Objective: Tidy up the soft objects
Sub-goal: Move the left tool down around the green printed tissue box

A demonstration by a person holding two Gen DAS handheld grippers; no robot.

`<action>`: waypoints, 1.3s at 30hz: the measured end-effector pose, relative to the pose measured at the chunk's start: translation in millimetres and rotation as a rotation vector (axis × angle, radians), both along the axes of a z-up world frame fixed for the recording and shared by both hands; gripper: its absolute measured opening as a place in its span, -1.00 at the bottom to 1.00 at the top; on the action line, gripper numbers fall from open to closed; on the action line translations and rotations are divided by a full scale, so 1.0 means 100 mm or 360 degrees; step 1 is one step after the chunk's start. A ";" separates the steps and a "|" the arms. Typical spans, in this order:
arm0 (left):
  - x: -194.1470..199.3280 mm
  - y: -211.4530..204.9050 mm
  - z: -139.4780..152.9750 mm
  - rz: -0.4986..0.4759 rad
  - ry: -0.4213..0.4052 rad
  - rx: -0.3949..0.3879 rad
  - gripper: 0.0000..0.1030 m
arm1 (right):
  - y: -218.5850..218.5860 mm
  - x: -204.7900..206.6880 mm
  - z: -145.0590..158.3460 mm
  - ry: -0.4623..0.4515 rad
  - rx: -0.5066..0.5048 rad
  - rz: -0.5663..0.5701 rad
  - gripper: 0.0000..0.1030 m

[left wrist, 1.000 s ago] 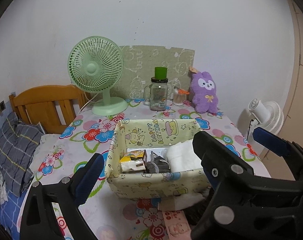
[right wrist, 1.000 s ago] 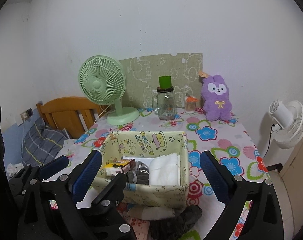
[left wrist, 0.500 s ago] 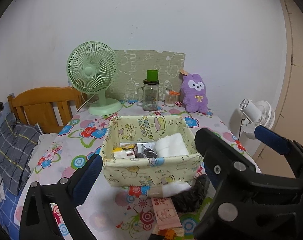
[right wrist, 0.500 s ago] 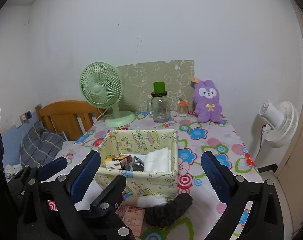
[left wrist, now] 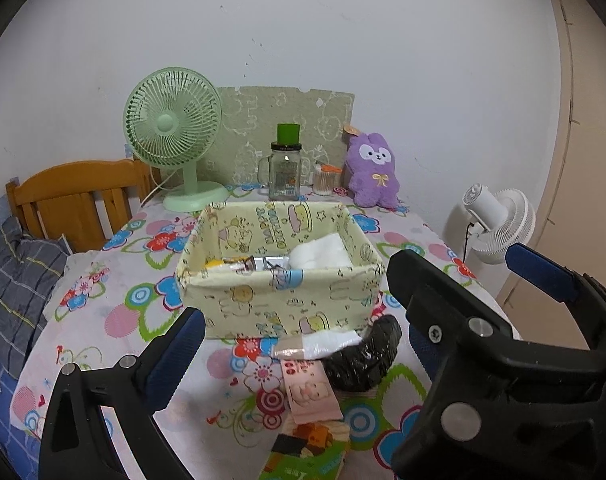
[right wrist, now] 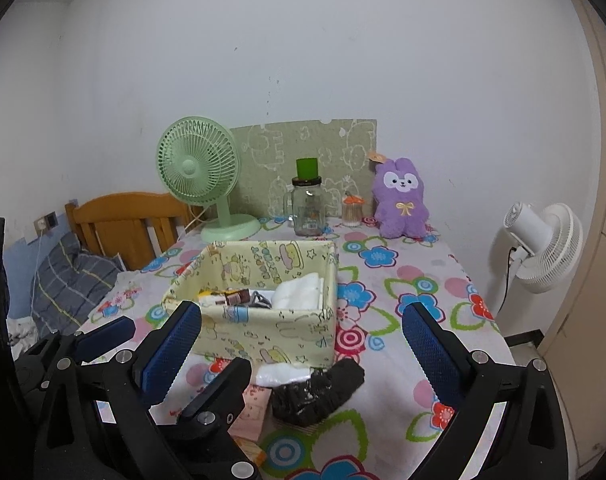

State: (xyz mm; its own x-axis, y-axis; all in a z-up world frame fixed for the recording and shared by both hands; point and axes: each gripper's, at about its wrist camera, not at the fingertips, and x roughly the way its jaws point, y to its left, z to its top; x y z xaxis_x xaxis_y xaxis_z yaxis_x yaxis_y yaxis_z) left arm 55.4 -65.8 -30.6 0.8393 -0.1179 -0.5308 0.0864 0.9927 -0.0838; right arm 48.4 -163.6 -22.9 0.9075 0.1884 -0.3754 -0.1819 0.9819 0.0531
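Both tools, left (left wrist: 299, 344) and right (right wrist: 303, 344), gape wide and empty; I've pulled them back from the box (left wrist: 279, 280), so the black bundle (right wrist: 317, 394) in front of it shows, ungrabbed.

A green desk fan (right wrist: 199, 162) stands at the back left of the table (right wrist: 435, 292), which is covered by a flowered cloth. A pale green patterned board (right wrist: 303, 148) leans against the white wall behind it. In front of the board is a glass mug jar (right wrist: 308, 206) with a green cup upside down on its lid, and just beside it a small clear container (right wrist: 352, 213) with an orange top. To the left, a wooden headboard (right wrist: 131, 224) rises behind a grey plaid pillow (right wrist: 69, 276). A white floor fan (right wrist: 543, 248) stands off the table's right side.
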 end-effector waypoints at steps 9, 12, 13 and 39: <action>-0.05 -0.08 -0.20 -0.0020 0.0045 -0.0002 0.99 | -0.08 -0.05 -0.20 0.0033 0.0026 -0.0006 0.97; -0.07 -0.11 -0.27 -0.0026 0.0068 0.0009 0.99 | -0.10 -0.06 -0.28 0.0063 0.0033 -0.0010 0.97; -0.09 -0.12 -0.29 -0.0030 0.0072 0.0010 0.99 | -0.11 -0.07 -0.32 0.0082 0.0040 -0.0008 0.97; -0.16 -0.17 -0.86 -0.0116 0.0212 0.0051 0.99 | -0.10 -0.12 -0.93 0.0257 0.0032 -0.0087 0.97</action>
State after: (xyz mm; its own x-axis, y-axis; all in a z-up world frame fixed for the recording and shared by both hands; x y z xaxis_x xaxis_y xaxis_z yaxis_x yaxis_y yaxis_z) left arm 39.8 -82.4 -116.5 0.7512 -0.1569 -0.6411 0.1484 0.9866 -0.0676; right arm 36.8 -173.7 -116.0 0.8447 0.1493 -0.5140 -0.1157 0.9885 0.0969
